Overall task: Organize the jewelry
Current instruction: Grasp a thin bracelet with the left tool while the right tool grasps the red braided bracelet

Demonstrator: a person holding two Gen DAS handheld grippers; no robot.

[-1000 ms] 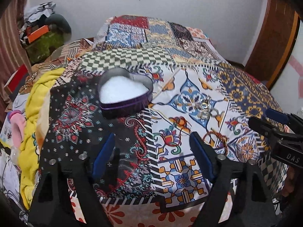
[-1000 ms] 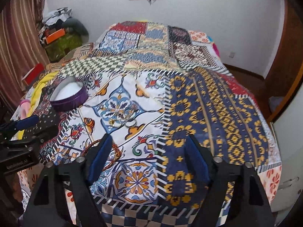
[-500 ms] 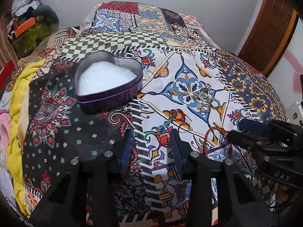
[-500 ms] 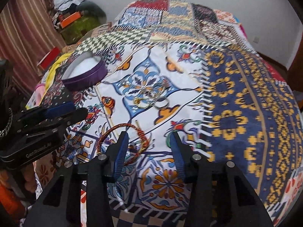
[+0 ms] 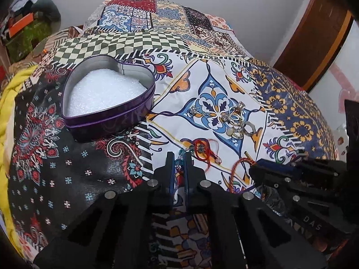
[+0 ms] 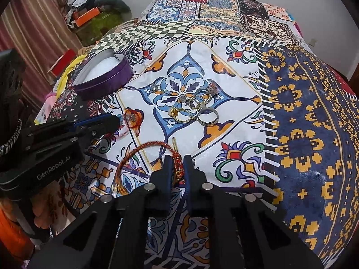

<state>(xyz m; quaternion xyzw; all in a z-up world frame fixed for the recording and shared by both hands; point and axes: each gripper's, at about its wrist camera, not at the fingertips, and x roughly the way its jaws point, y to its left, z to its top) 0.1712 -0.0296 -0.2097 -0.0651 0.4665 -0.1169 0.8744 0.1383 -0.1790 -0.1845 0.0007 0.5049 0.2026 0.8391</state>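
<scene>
A heart-shaped purple tin point(image 5: 112, 121) lined with white foam sits open on the patchwork bedspread, also in the right wrist view point(image 6: 107, 83). Several rings point(image 5: 235, 118) point(image 6: 197, 107) lie in a cluster on the blue-and-white patch. My left gripper point(image 5: 179, 157) point(image 6: 116, 118) is shut on the teal-beaded end of a red thread bracelet point(image 5: 199, 148) point(image 6: 132, 118). My right gripper point(image 6: 178, 160) point(image 5: 255, 168) is shut on the wrapped knot of a red-orange bangle point(image 6: 139, 152), whose loop lies flat on the cloth to its left.
A yellow cloth point(image 5: 9, 103) hangs at the bed's left edge. Bags and clutter point(image 6: 89, 18) are piled by a striped curtain point(image 6: 40, 22) at the back left. A wooden door point(image 5: 314, 33) stands at the right. The blue-and-yellow patch point(image 6: 303, 134) holds nothing.
Both grippers went from wide open to shut while dropping toward the bedspread. The left closed on the thread bracelet, the right on the bangle.
</scene>
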